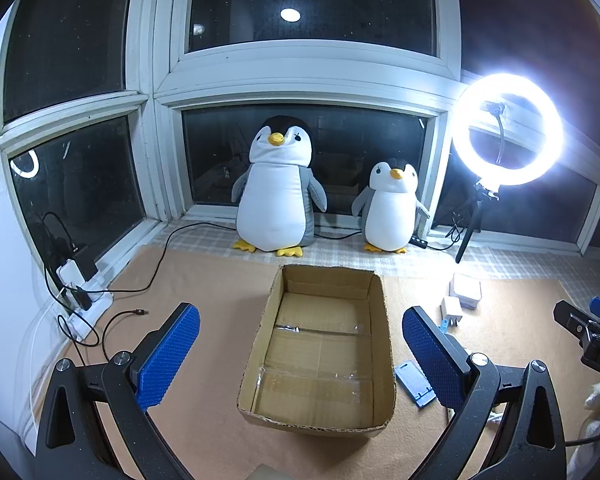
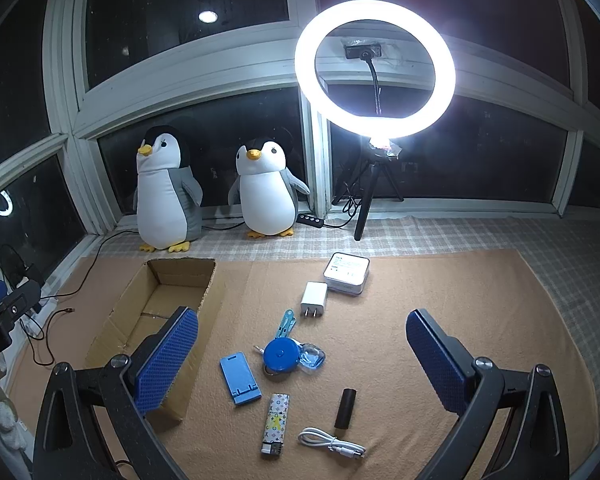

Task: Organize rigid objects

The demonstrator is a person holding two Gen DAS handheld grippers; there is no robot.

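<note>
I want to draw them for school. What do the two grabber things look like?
Both look alike. The left gripper and right gripper each have two flat fingers covered in bumpy blue rubber, set on shiny black plastic arms with round silver screws. White lettering marks the black bodies.

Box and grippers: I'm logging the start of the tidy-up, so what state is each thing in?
Box: open, empty.
Left gripper: open, empty.
Right gripper: open, empty.
Ring light: on.
Cable: coiled, on the mat.
Phone stand: flat on the mat.
</note>
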